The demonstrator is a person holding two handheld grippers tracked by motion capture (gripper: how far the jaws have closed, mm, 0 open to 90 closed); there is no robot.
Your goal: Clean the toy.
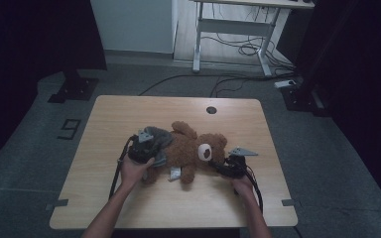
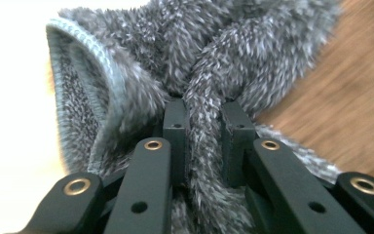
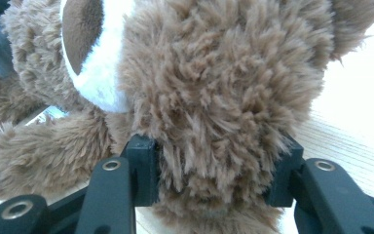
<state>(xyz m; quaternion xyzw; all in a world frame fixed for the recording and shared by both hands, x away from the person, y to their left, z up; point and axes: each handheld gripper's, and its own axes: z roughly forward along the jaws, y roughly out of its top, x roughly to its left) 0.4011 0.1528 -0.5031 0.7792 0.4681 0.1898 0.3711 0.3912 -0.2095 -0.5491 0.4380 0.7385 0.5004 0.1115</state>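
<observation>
A teddy bear is laid on its back near the middle of the table, head toward the right edge. A fuzzy garment is draped over its lower body, toward the left edge. The left gripper is placed at the garment, the right gripper at the head. A cable hole is set near the far edge.
</observation>
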